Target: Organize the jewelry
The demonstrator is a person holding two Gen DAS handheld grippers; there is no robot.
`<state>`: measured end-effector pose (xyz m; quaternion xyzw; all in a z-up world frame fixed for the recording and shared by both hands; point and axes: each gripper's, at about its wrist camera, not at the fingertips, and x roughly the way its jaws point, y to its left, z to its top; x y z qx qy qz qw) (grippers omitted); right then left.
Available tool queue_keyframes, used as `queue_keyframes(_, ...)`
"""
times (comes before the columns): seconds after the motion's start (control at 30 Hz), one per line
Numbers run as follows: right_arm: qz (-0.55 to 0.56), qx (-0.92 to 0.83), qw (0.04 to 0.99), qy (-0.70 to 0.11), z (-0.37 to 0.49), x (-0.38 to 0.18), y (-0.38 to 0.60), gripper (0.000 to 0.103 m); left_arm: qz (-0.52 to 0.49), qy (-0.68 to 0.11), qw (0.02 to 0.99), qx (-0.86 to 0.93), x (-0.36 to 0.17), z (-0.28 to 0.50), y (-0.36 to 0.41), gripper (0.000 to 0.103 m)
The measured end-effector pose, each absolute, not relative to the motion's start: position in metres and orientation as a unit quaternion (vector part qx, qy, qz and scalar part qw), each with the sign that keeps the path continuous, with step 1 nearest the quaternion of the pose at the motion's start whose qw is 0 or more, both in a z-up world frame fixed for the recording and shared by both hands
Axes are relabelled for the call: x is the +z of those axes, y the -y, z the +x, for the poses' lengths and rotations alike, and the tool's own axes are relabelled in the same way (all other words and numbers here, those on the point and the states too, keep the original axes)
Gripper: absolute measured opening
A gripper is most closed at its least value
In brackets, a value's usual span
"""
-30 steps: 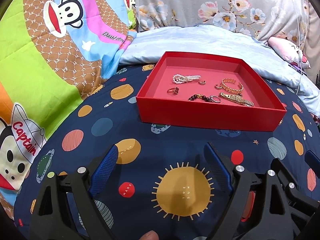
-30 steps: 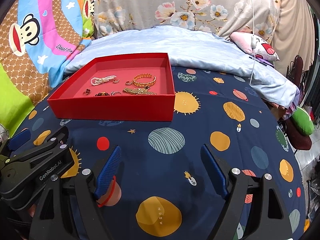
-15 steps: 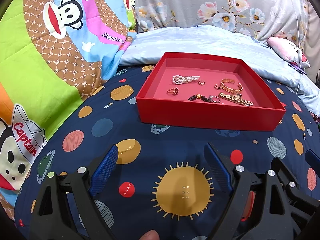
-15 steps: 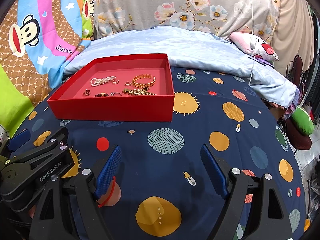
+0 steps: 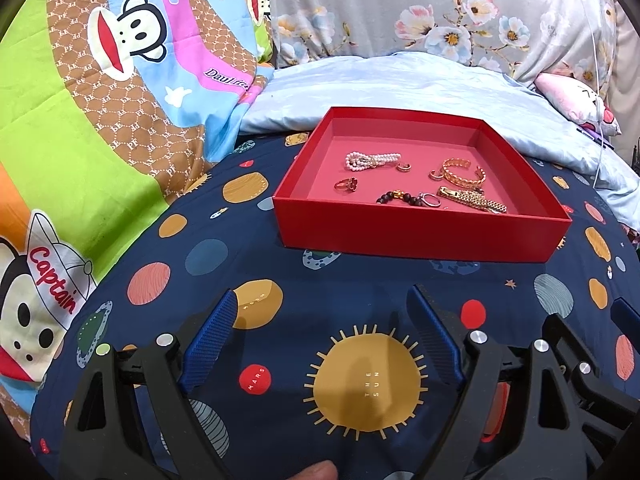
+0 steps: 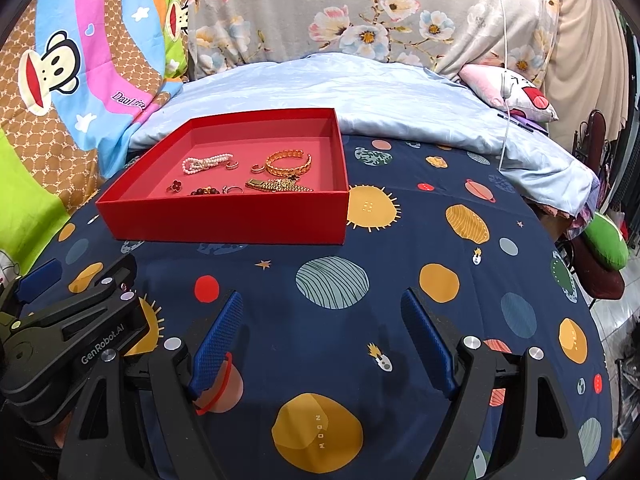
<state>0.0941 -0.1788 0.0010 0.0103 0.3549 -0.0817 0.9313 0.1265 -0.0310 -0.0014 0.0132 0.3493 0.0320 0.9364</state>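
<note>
Two black grippers, left gripper (image 5: 320, 340) and right gripper (image 6: 324, 340), are held empty near the shallow red cardboard tray (image 5: 420, 240), fingers apart, jewelry ungrasped.

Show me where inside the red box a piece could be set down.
The back strip of the red box, between its far wall and the pearl bracelet, is bare, as is the left front corner beside the red flower ring. The right front is crowded: gold cuff, gold watch band and bead bracelet nearly touch.

One red tray (image 5: 420, 240), four rings (image 5: 347, 185), four bracelets (image 5: 462, 171).
</note>
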Motion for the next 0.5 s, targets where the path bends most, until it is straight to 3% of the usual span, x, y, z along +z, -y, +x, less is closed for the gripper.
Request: queue_keyframes(0.5, 0.011, -0.081, 0.931, -0.355, 0.0948, 0.0029, 0.1764, 0.08, 0.022, -0.35, 0.936, 0.041, -0.0039, 0.1255, 0.0344, 0.084)
